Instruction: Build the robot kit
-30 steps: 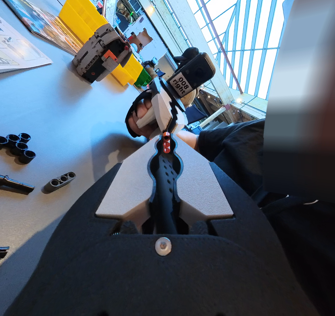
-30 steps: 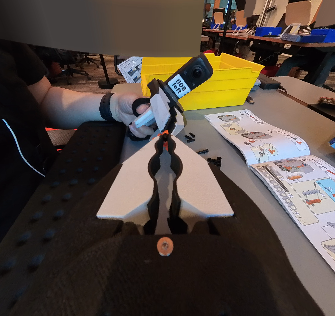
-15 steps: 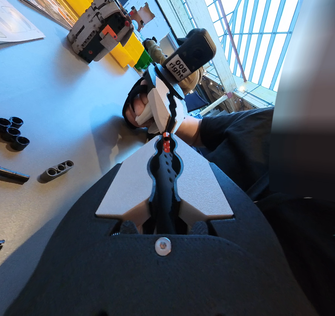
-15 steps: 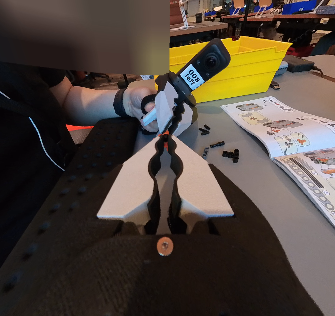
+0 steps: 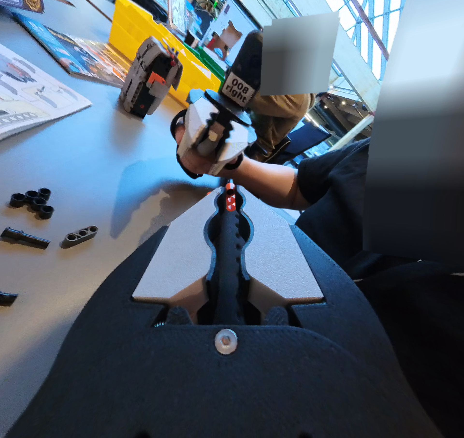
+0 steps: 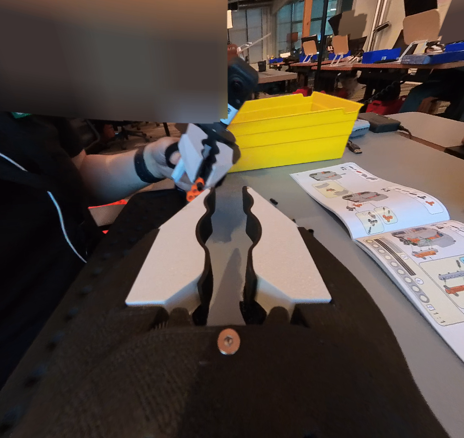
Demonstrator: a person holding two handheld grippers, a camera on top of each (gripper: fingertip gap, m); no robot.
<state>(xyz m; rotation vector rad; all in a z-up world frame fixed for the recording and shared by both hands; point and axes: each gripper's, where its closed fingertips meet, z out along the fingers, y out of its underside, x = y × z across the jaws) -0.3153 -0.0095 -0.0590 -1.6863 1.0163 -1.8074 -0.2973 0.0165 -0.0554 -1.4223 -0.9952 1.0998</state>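
My left gripper [image 5: 229, 191] is shut on a small orange holed connector [image 5: 229, 200], which sticks out past its tips above the grey table [image 5: 88, 149]. In the right wrist view the left gripper [image 6: 202, 181] shows to the upper left with the orange connector [image 6: 193, 190] at its tips. My right gripper [image 6: 229, 192] is open and empty, its jaws well apart, just right of that connector and not touching it. It also shows in the left wrist view [image 5: 212, 139], held by a hand and facing my left gripper.
A grey and black brick model [image 5: 150, 79] stands before a yellow bin [image 6: 288, 134]. An open instruction booklet [image 6: 376, 212] lies at the right. Loose black connectors [image 5: 32, 201], a black axle [image 5: 23, 237] and a grey beam [image 5: 79, 235] lie on the table. The tips of both grippers are at nearly the same place.
My right gripper has opened, let go of the orange connector and drawn back and to the right. My left gripper stays shut on the connector.
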